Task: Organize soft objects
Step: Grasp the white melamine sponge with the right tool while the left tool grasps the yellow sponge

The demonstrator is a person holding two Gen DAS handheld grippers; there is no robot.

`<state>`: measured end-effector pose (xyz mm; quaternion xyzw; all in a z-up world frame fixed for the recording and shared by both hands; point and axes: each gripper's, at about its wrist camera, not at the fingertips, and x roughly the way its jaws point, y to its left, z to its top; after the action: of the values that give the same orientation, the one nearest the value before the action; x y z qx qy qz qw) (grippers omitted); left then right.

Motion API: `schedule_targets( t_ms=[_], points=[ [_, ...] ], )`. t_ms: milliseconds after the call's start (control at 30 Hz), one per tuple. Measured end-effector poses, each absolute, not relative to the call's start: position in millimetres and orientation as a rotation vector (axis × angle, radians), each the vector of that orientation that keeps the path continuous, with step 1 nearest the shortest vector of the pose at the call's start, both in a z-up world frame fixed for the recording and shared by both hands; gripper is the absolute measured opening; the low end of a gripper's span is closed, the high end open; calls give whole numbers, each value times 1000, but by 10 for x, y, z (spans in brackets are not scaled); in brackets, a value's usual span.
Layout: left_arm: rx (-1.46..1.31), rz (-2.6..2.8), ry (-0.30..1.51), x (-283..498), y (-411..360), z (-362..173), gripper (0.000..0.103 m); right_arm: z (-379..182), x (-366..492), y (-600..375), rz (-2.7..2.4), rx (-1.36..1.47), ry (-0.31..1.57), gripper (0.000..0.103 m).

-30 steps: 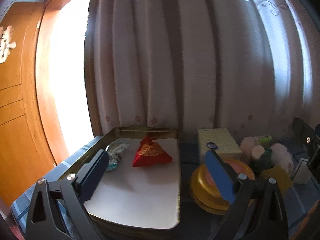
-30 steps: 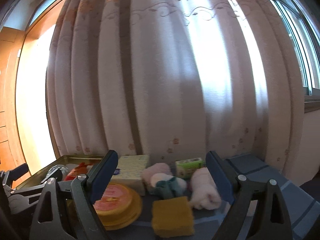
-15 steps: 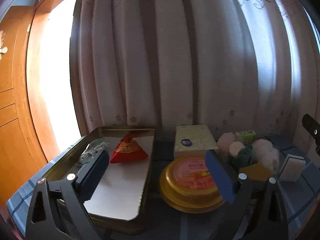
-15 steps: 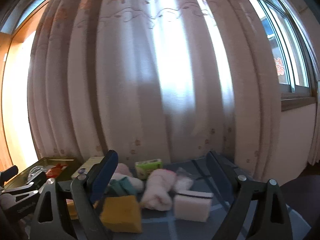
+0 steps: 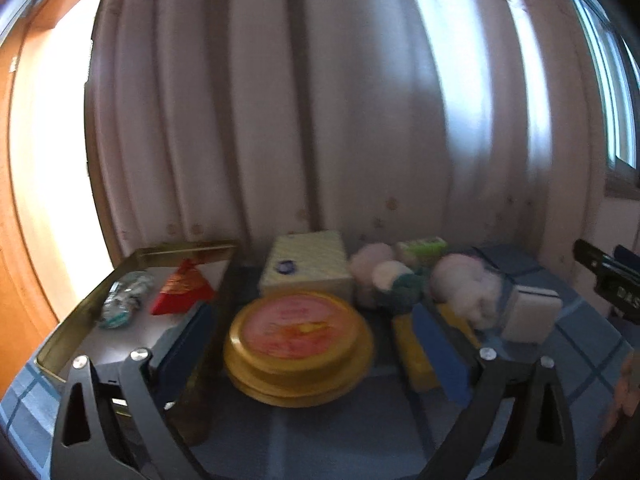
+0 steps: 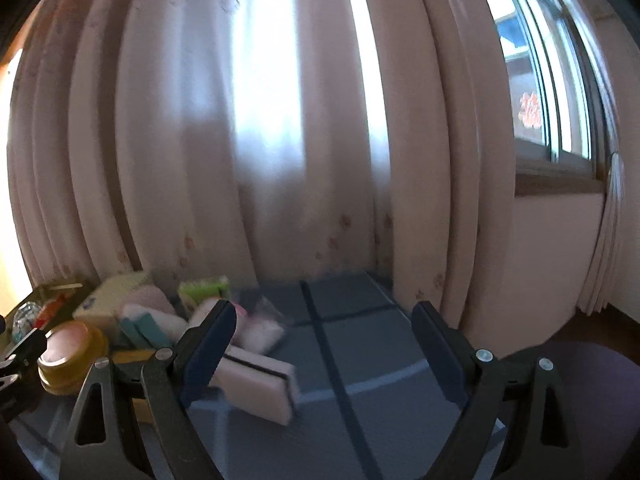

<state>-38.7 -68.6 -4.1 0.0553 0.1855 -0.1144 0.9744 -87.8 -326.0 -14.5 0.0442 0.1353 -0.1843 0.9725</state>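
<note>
Both views panned right, left hand-held gripper point(image 5: 308, 344) level (spread wide)

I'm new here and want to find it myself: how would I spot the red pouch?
Find the gold metal tray at the table's left end, before the curtain. Inside, at its far end, lies the red pouch, pyramid-shaped with gold print; its only tray neighbour is a crinkly silvery packet.

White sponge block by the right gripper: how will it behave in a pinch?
The white sponge block looks foamy, so probably light and compressible. Lying flat on the blue checked cloth, it shouldn't roll; the open right gripper may slide it if pushed.
</note>
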Motion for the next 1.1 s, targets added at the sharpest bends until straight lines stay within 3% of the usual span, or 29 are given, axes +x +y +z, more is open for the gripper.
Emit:
schedule_targets(
  t_ms=[600, 633, 667, 700, 900, 1100],
  points=[
    [195, -291, 508, -365, -1127, -160, 102, -478, -148, -3152, -6, 18, 679, 90],
    [191, -295, 515, -351, -1132, -167, 102, -499, -140, -3166, 9, 25, 693, 80],
    [185, -301, 525, -343, -1146, -172, 102, -522, -112, -3173, 24, 30, 712, 61],
    [186, -308, 530, -338, -1165, -179, 102, -555, -83, -3176, 32, 31, 736, 53],
    [214, -361, 530, -354, -1355, -205, 102, -544, -149, -3202, 68, 56, 710, 47],
    [237, -328, 647, -145, -1632, -324, 98, -346, -483, -3271, 2, 70, 510, 47]
  ],
)
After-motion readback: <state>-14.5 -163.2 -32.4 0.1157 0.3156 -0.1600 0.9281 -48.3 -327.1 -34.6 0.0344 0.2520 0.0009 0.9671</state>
